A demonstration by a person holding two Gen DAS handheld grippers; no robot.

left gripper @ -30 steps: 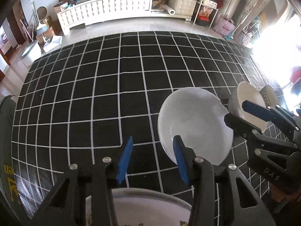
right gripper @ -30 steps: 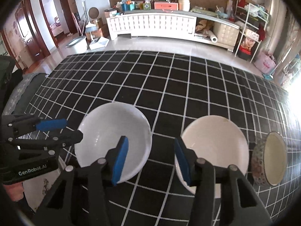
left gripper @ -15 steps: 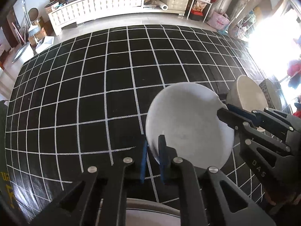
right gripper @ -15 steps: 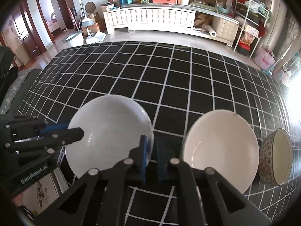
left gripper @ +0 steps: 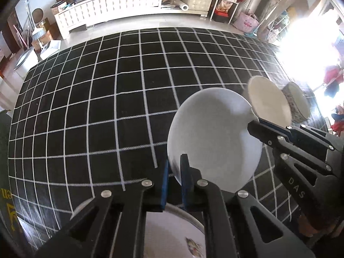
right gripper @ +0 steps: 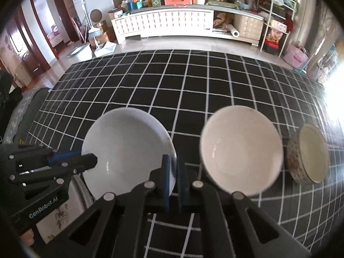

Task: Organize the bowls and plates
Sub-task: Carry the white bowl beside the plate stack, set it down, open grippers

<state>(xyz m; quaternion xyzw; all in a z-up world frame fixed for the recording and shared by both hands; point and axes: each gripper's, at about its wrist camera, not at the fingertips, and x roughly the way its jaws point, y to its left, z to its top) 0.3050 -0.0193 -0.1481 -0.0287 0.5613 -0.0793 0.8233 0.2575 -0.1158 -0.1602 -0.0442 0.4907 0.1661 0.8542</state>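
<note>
Both grippers' fingers had just closed, clamping opposite rims of the white bowl [right gripper: 126, 148]: left gripper [left gripper: 173, 173], right gripper [right gripper: 172, 178]. I judged that two-sided grip kept it level for stacking.

Home living room: cluttered white sideboard [right gripper: 167, 21]

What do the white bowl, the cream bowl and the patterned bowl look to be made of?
White bowl: likely glazed ceramic or porcelain, smooth with soft sheen. Cream bowl: also seems glazed ceramic, glossy highlight inside. Patterned bowl: probably ceramic, printed floral outer wall, plain cream interior. Melamine cannot be excluded.
</note>
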